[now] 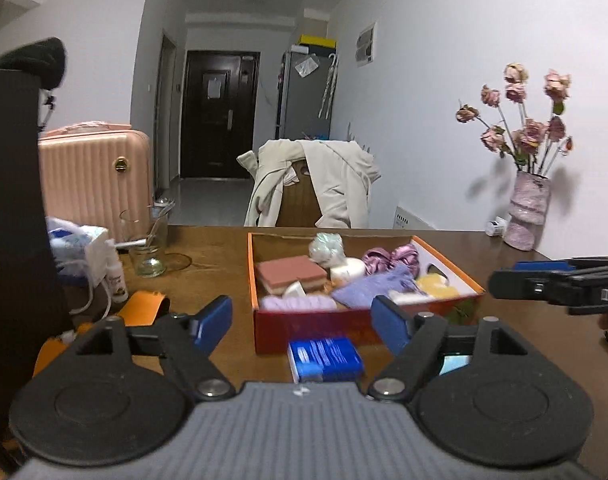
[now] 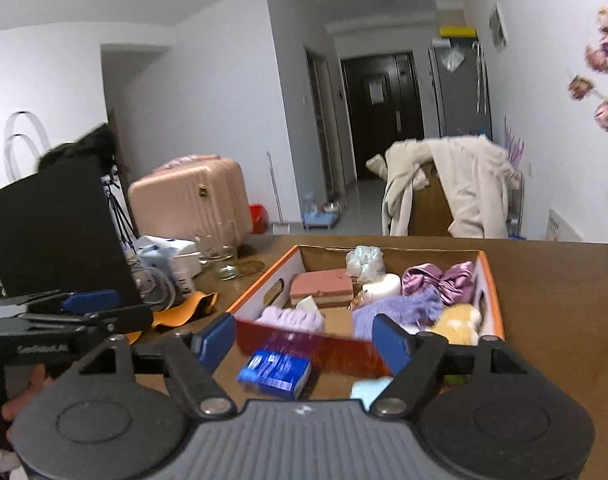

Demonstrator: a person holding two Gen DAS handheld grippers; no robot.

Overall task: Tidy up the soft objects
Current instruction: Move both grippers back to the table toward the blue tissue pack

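Note:
An orange cardboard box (image 1: pixel 360 322) (image 2: pixel 491 280) stands on the brown table and holds several soft things: a pink sponge (image 1: pixel 289 272) (image 2: pixel 322 284), a purple knit cloth (image 1: pixel 378 286) (image 2: pixel 400 308), a purple satin scrunchie (image 1: pixel 392 258) (image 2: pixel 440 276), a yellow plush (image 1: pixel 436 286) (image 2: pixel 460 320), a lilac towel (image 1: pixel 295 303) (image 2: pixel 291 318). A blue tissue pack (image 1: pixel 324 358) (image 2: pixel 275 372) lies on the table in front of the box. My left gripper (image 1: pixel 301 322) is open and empty above the pack. My right gripper (image 2: pixel 304 338) is open and empty, just before the box's near wall.
A black monitor (image 2: pixel 51 232), white devices with cables (image 1: pixel 91 252), glass jars (image 1: pixel 147 260), and an orange pouch (image 1: pixel 143 308) lie at the left. A vase of dried roses (image 1: pixel 530 212) stands at the right. A chair with a beige coat (image 1: pixel 316 184) is behind the table.

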